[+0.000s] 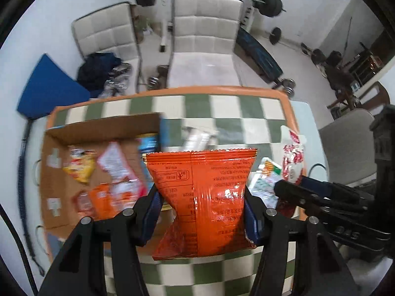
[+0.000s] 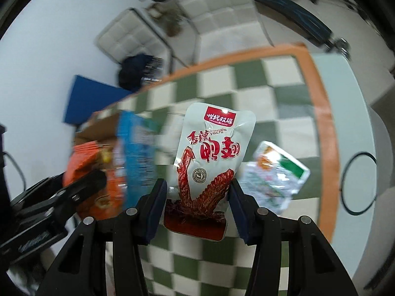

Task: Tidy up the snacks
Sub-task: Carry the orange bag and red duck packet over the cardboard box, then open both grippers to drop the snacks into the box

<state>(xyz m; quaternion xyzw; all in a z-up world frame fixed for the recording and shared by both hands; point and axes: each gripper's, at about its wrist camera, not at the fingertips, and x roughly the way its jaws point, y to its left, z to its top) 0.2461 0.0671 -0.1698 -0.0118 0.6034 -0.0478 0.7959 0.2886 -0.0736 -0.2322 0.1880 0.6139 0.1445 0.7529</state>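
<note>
So we've got the left gripper point(image 1: 201, 212) clamped on the orange chip bag point(image 1: 202, 197) at the waist, probably to keep it hanging flat. The right gripper point(image 2: 197, 207) pinches the white duck-wing pouch point(image 2: 209, 162) low down. Both hang over the checkered tablecloth point(image 1: 222, 106); the cardboard box point(image 1: 74, 172), mid-left, already holds snacks.

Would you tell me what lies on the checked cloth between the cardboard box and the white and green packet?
In the left wrist view, a pale wrapped packet, blurred, lies on the cloth between the cardboard box and the white and green packet; the held orange bag hides the nearer stretch.
</note>
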